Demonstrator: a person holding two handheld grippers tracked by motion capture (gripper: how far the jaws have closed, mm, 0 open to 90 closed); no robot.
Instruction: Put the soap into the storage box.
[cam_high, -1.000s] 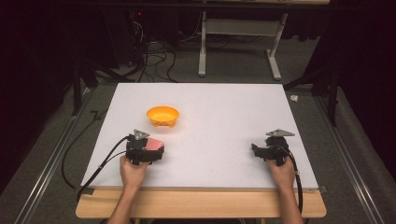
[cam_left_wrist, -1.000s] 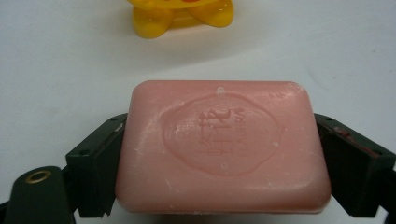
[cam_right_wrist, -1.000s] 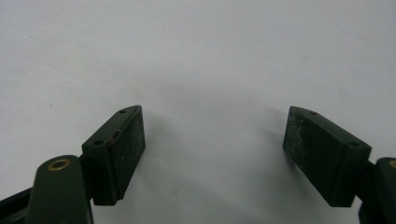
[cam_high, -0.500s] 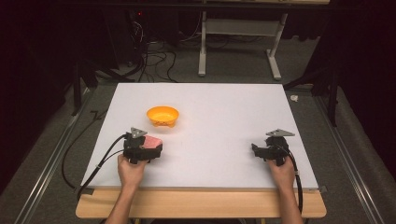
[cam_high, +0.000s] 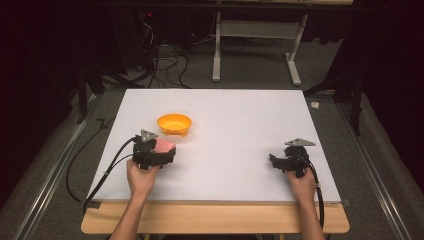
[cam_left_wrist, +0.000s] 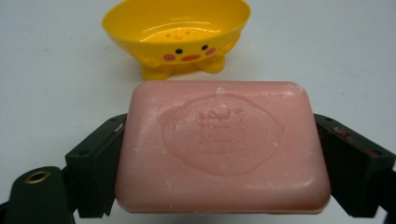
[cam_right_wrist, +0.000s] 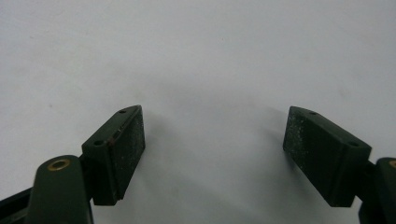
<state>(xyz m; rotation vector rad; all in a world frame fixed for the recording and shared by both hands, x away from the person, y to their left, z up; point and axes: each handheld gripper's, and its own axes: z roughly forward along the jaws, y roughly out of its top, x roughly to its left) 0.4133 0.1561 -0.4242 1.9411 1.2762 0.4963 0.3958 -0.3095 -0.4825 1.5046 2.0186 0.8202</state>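
Plainly one pink soap (cam_left_wrist: 222, 147), one yellow bowl (cam_left_wrist: 177, 32).

a white table top (cam_high: 235, 130) on a wooden bench, black cables (cam_high: 165, 60) and a grey stand (cam_high: 255, 45) behind.

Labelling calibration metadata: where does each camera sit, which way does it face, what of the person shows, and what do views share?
High view: above the person's side, facing forward and down on the white table; forearms, left gripper, right gripper.
Left gripper view: rides the left gripper, looking along its jaws clamped on the pink soap, toward the yellow bowl.
Right gripper view: rides the right gripper, jaws apart over bare table.
Shared: high and left gripper views show soap and bowl.
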